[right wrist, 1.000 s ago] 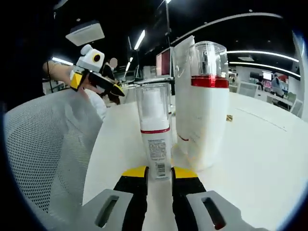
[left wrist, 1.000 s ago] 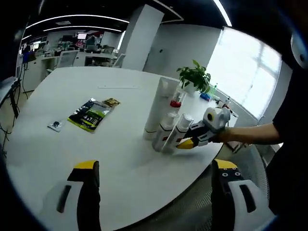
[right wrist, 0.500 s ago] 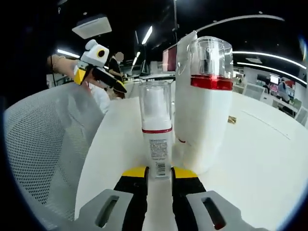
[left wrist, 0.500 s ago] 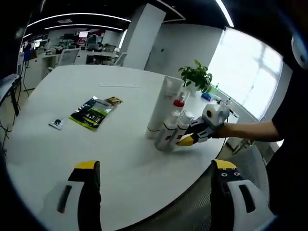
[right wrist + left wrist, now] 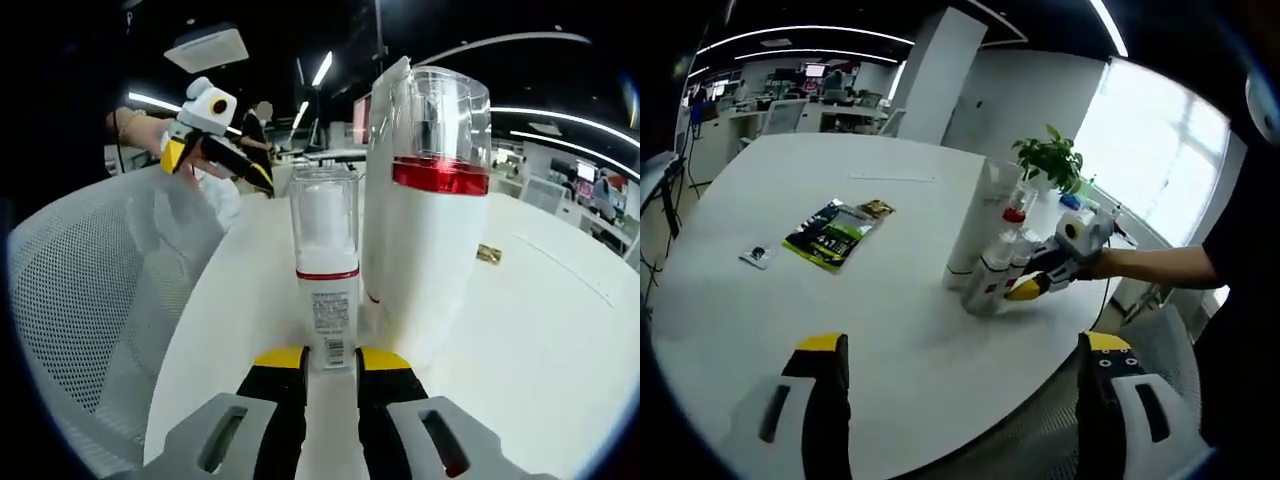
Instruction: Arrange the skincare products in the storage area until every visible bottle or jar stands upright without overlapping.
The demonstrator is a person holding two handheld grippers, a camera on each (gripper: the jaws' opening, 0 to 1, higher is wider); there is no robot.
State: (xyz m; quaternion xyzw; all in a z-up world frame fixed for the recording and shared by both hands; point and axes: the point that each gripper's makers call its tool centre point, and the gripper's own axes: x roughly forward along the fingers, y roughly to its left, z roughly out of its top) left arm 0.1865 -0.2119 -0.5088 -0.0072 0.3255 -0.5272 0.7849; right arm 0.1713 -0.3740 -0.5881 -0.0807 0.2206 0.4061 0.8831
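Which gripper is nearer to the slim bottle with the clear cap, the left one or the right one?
Right. The right gripper grips the slim bottle at its base; the left gripper is held apart over the near table edge.

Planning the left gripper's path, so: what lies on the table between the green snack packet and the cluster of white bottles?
Nothing: in the left gripper view, bare white table separates the flat green snack packet from the cluster of upright white bottles.
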